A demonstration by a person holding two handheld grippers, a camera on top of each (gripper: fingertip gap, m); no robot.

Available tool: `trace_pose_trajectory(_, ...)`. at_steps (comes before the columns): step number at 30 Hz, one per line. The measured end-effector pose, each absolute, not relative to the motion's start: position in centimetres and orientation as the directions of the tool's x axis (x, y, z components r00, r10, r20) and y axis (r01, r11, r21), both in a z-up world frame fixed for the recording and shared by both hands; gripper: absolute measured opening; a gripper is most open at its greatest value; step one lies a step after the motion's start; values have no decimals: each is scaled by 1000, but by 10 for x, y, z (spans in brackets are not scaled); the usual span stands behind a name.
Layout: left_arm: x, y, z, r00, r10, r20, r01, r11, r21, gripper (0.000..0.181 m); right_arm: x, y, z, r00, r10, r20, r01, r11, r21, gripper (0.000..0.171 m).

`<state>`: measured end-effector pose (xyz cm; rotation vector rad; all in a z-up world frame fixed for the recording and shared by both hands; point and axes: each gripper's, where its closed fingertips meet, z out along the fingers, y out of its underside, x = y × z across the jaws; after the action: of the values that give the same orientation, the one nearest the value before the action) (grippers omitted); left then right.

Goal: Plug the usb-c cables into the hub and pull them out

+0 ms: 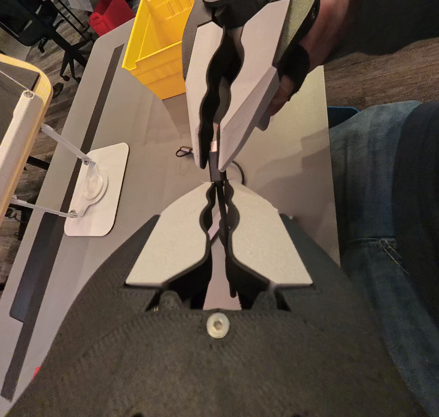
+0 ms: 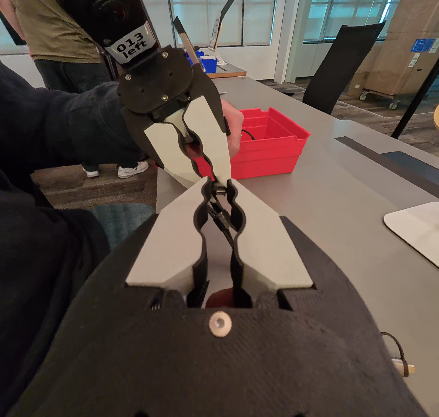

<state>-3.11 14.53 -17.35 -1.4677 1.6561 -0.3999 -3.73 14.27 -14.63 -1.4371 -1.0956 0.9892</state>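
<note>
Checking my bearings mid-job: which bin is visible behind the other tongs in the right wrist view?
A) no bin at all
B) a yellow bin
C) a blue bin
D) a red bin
D: in the right wrist view the red bin stands on the grey table just behind the left tongs.

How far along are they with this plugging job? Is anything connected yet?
Mid-job, as far as I can tell. Done: both pieces are picked up off the table. In hand: the left gripper pinches a black cable, and the right gripper pinches the hub, tip to tip; whether the plug is seated is hidden. Left: another small connector lies untouched on the table.
</note>
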Motion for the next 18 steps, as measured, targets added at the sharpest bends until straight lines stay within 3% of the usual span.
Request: trace_pose_trajectory(18, -37, 133, -187, -86, -852, -516, -750, 397, -529, 7, -40, 124, -164, 158, 986, 59, 301, 9, -954, 9)
